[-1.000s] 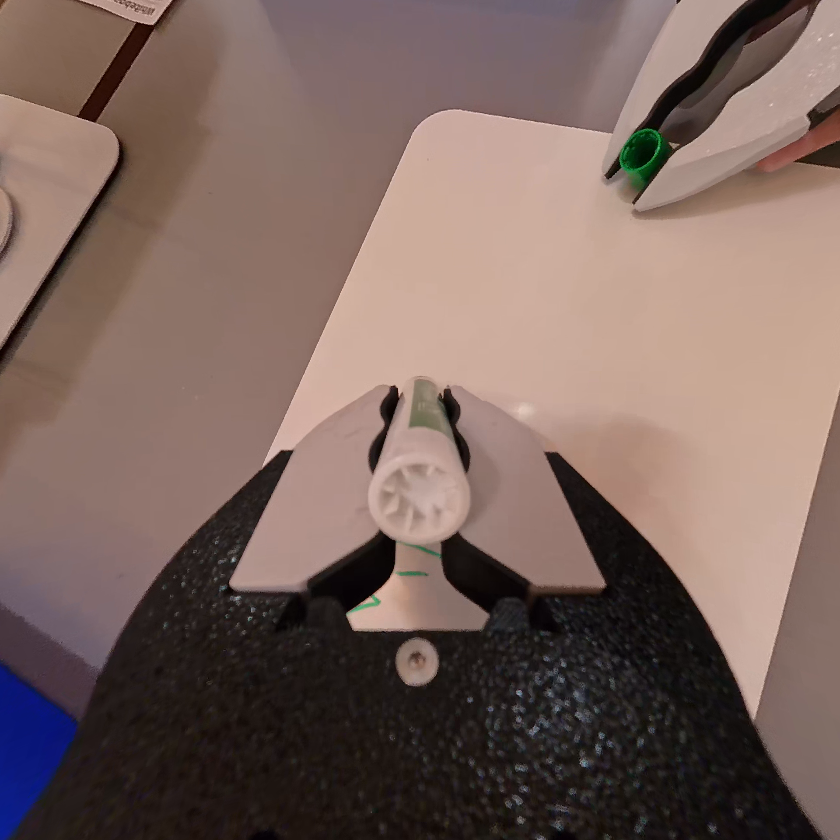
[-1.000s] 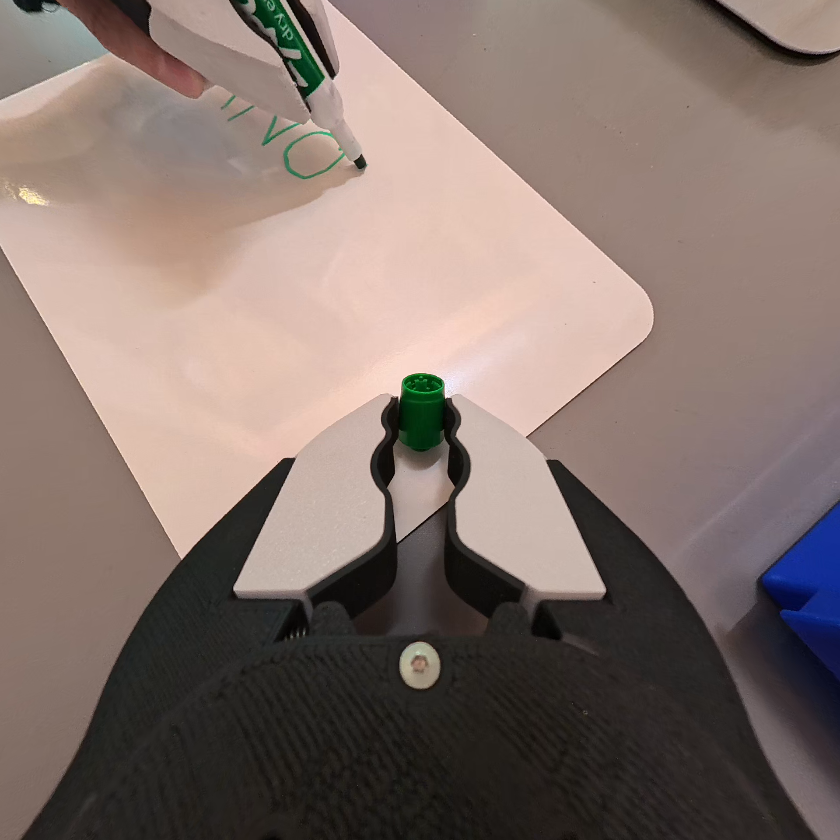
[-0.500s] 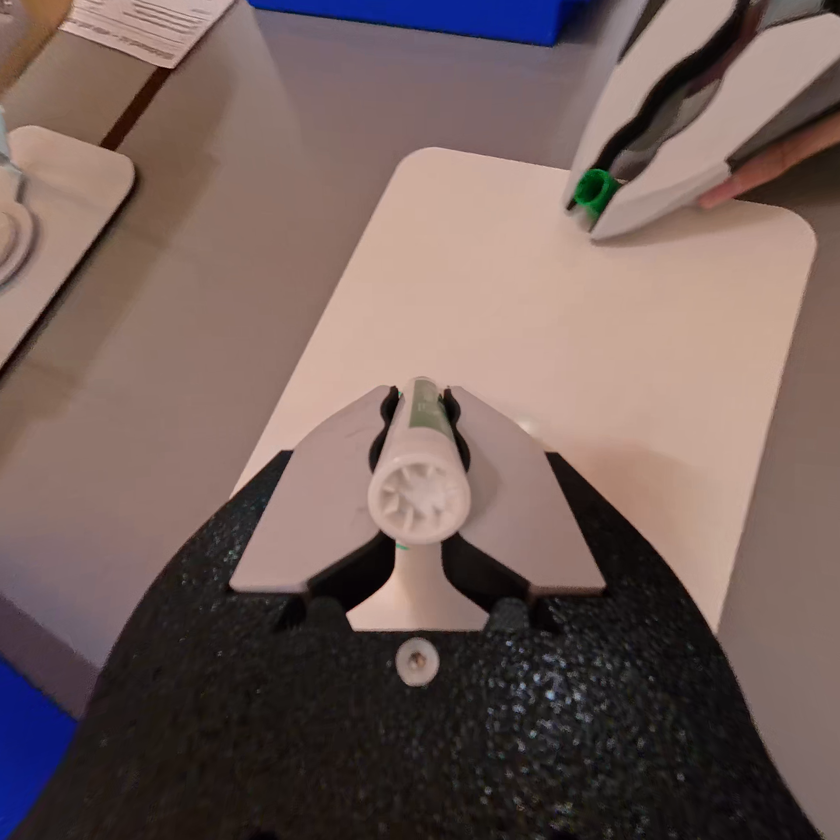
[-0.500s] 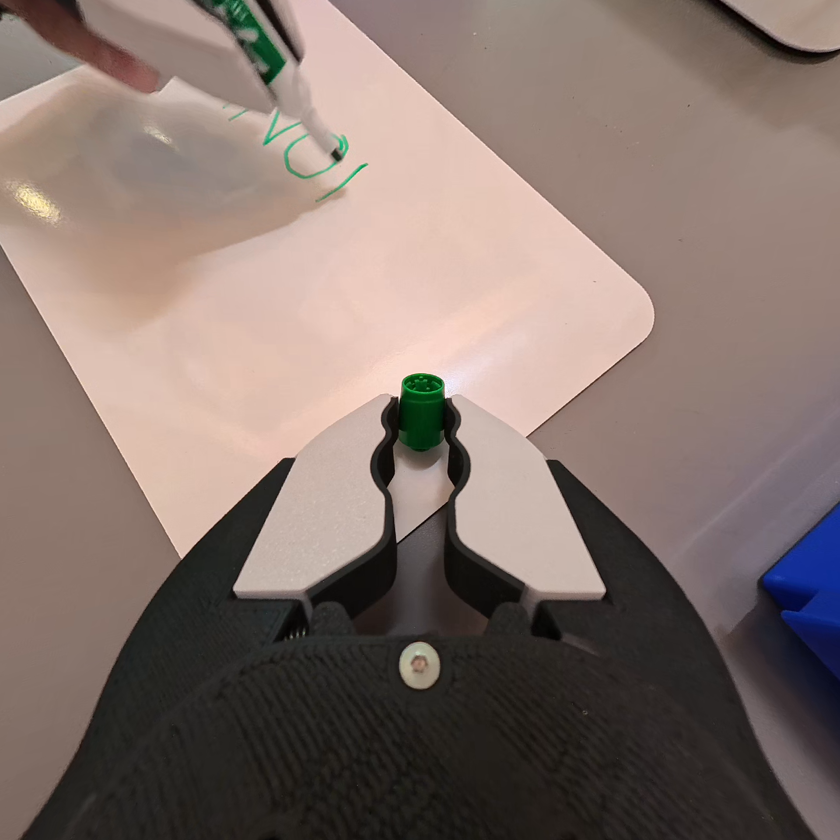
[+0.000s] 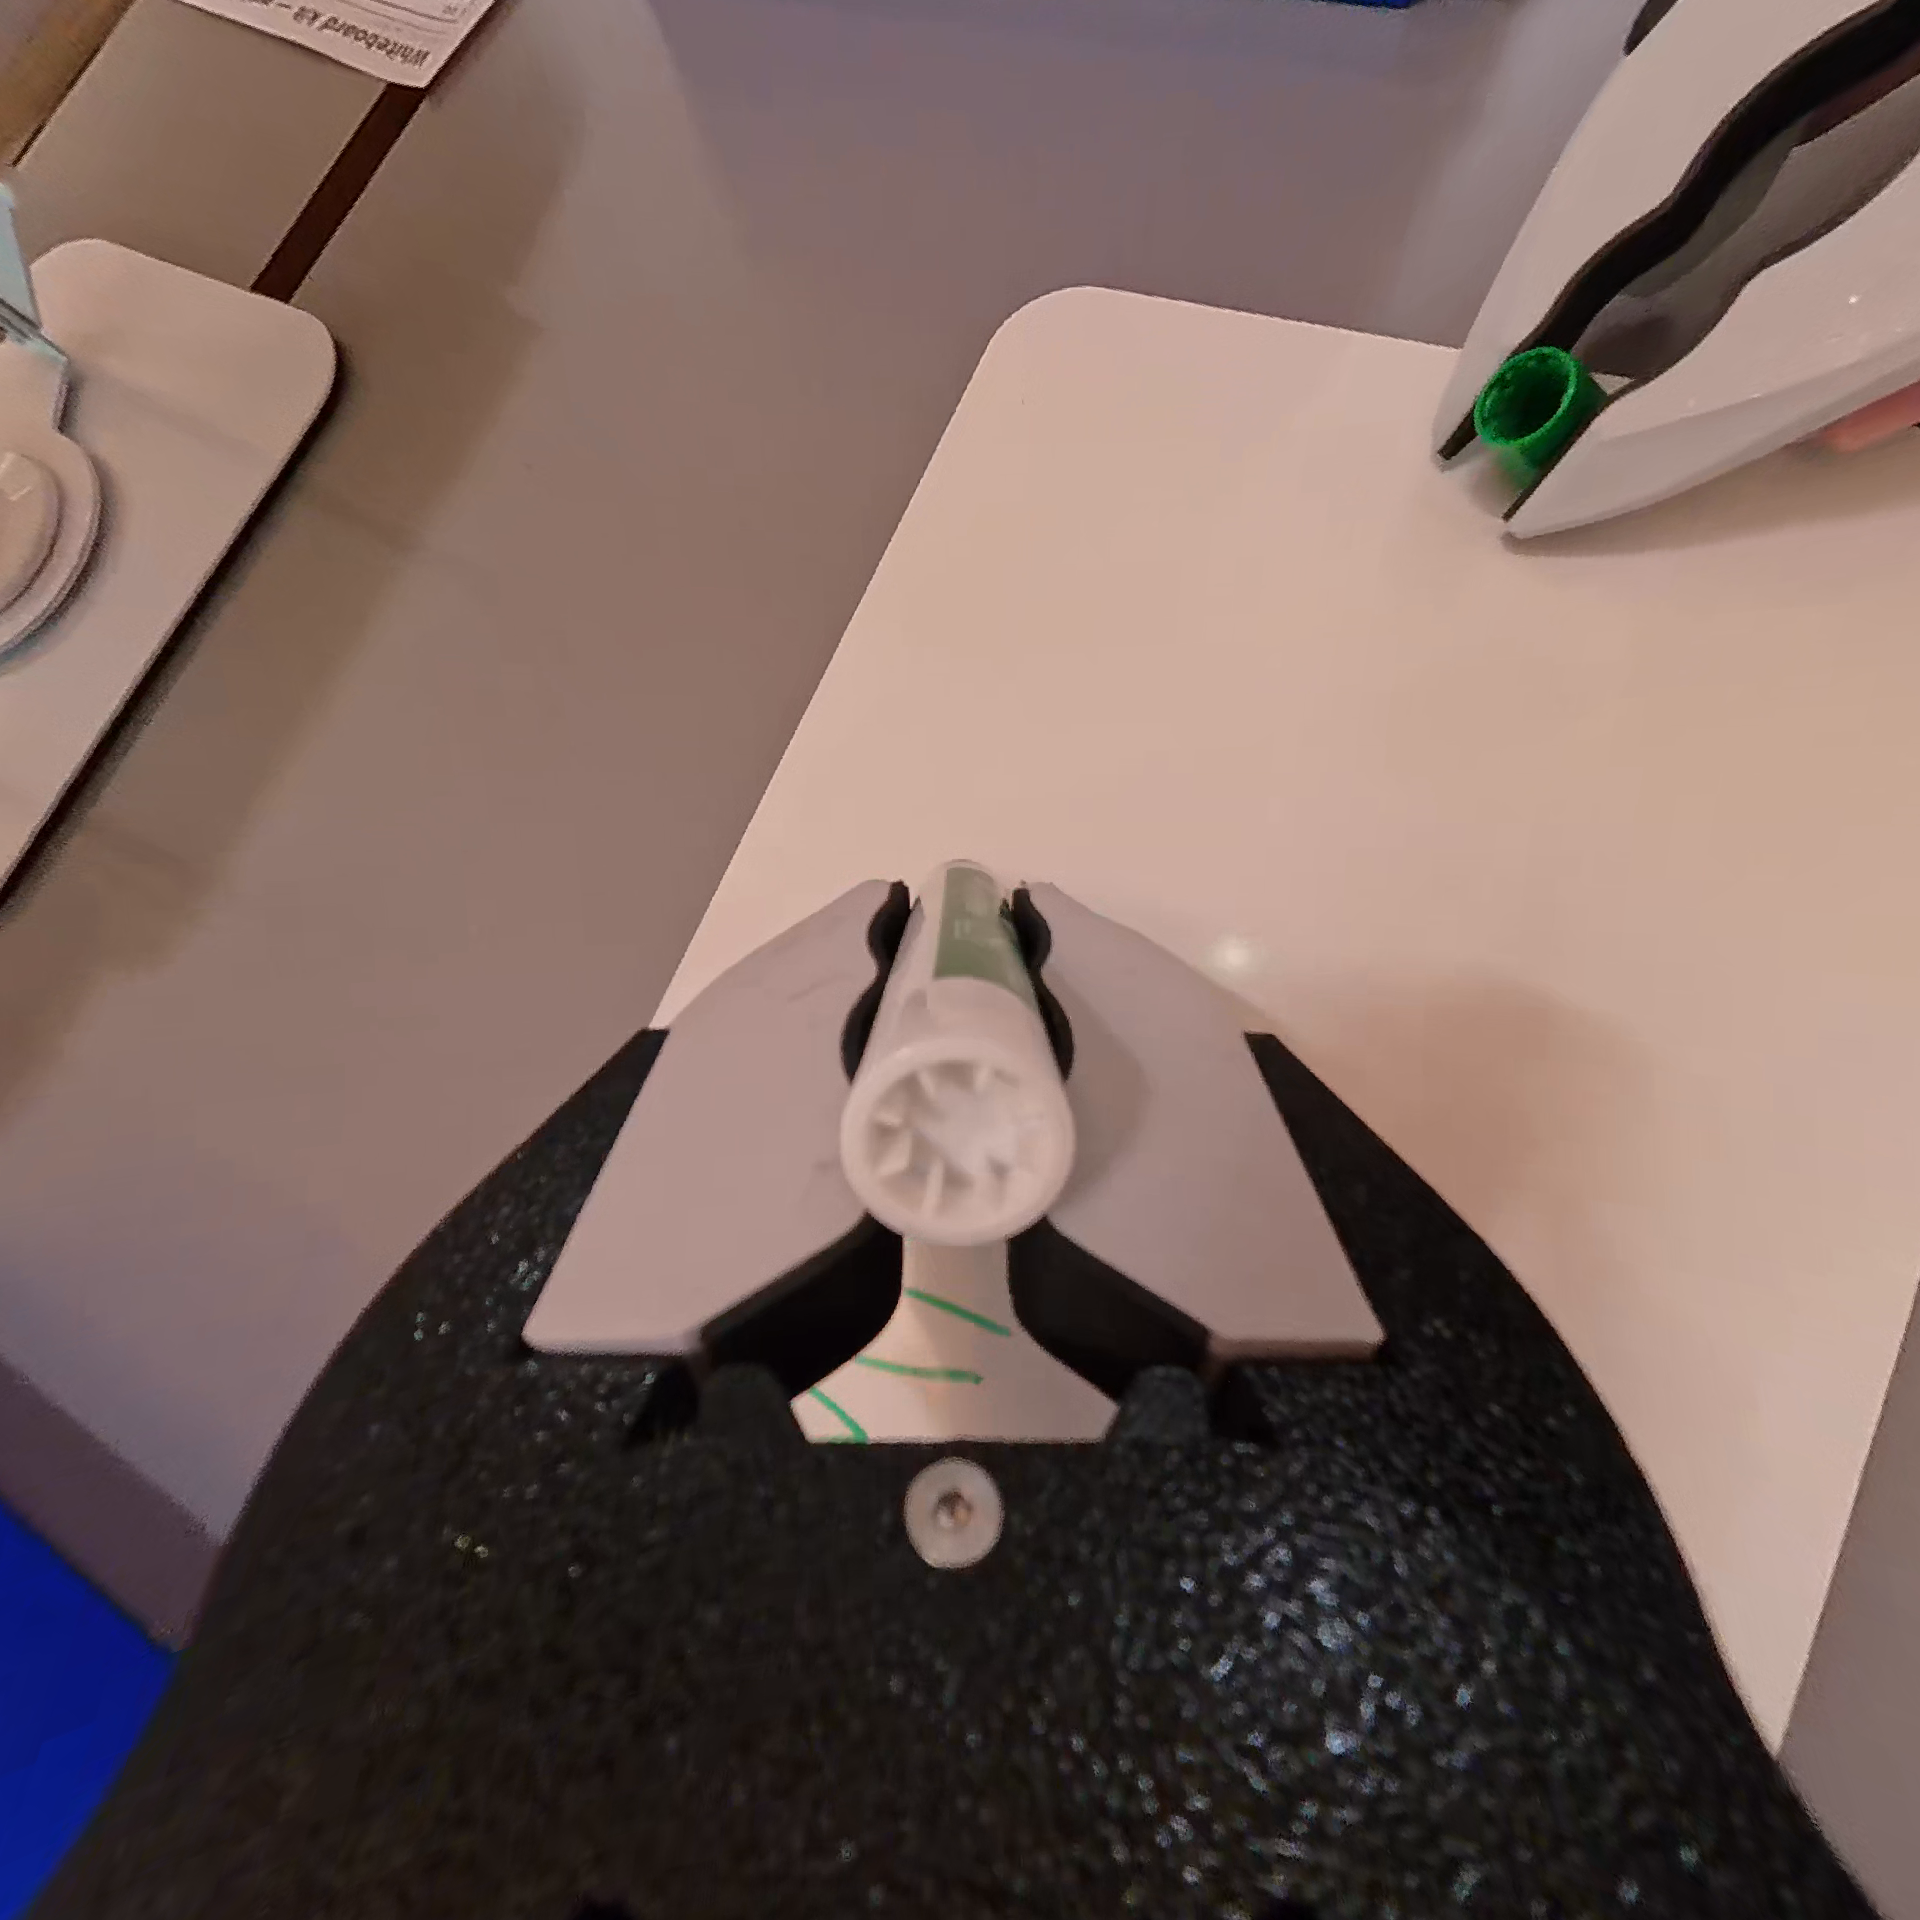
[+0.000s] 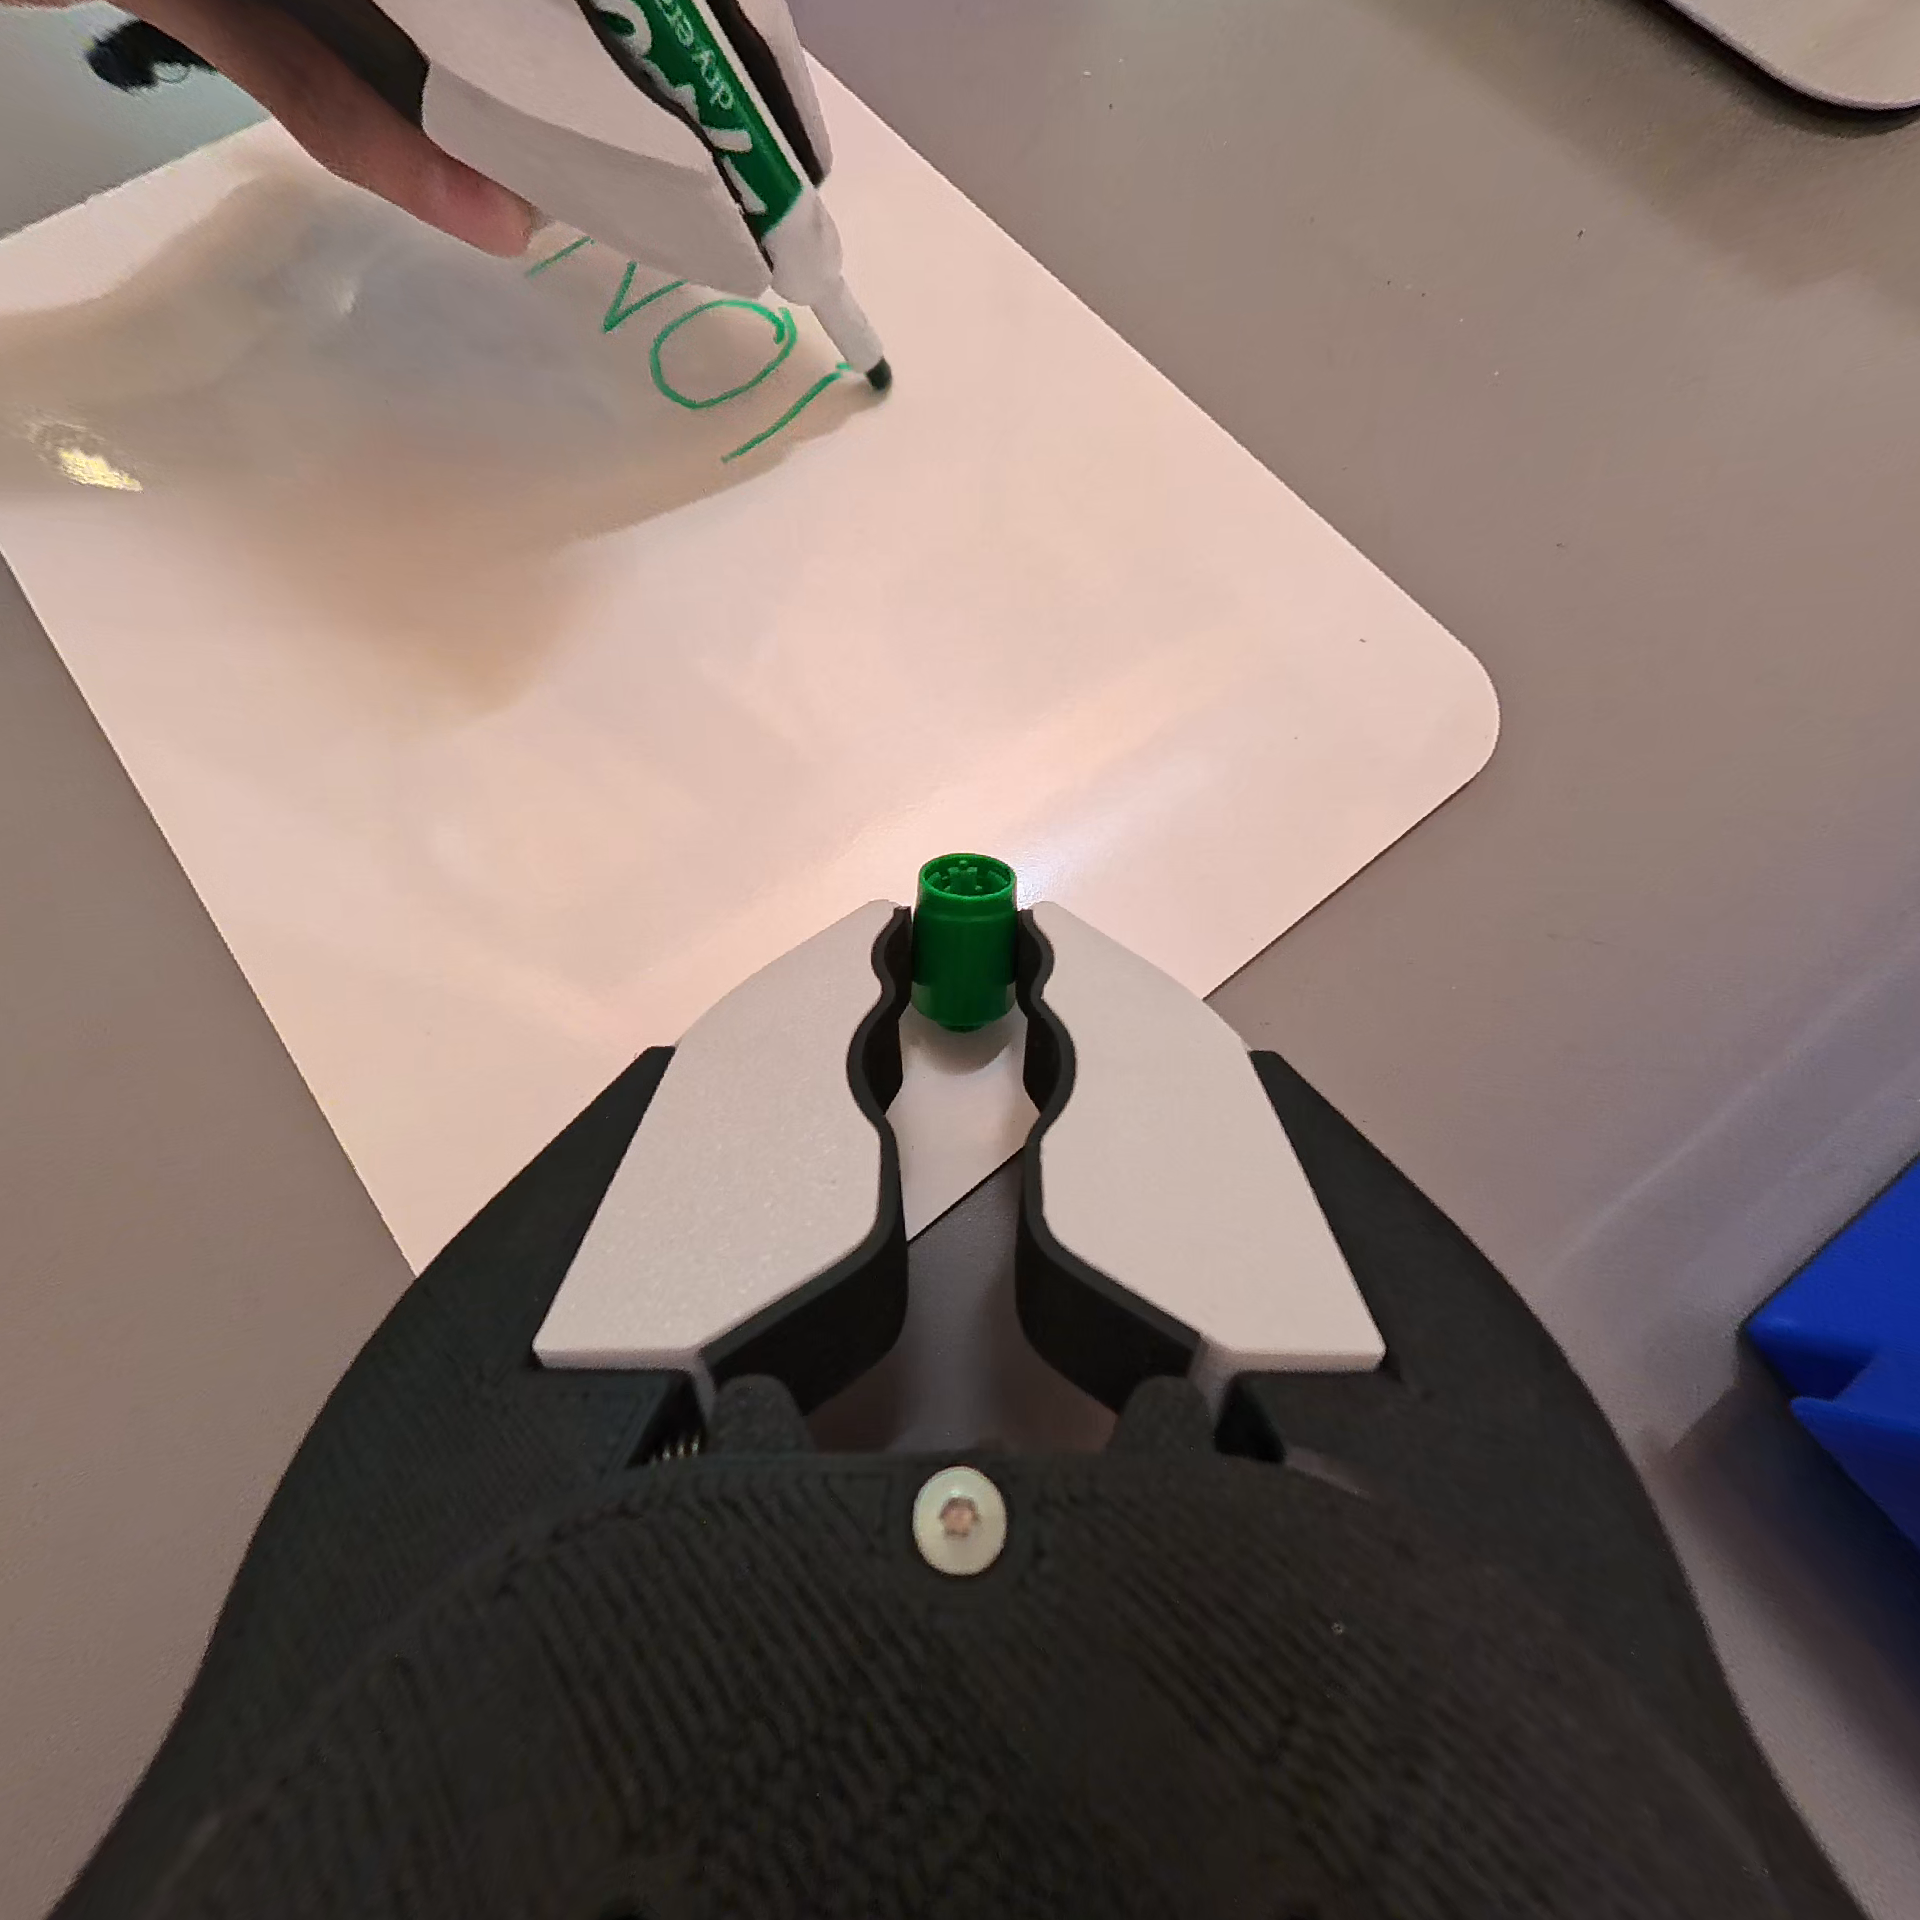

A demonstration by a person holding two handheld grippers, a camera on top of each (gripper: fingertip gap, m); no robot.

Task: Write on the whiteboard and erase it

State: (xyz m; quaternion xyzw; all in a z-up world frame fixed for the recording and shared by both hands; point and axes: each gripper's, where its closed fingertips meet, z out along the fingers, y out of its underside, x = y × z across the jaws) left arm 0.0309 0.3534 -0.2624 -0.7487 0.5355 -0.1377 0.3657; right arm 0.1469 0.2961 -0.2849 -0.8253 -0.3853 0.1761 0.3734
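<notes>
Left gripper (image 5: pixel 961 914) fingers clamped tight on marker (image 5: pixel 961 1049) mid-barrel; right gripper (image 6: pixel 964 935) pinching green cap (image 6: pixel 964 956) at fingertips. Marker looks light, stiff, slick plastic: barrel grip near nib end suits best. In right wrist view, long axis slants, nib (image 6: pixel 876 376) pointing toward 5 o'clock, touching whiteboard (image 6: pixel 935 644) beside green strokes (image 6: pixel 717 353), around 11 o'clock from cap.

Warm, dim lighting; glare patches on the glossy whiteboard (image 6: pixel 935 665); soft shadows; wide-angle edge distortion; slight blur.
</notes>
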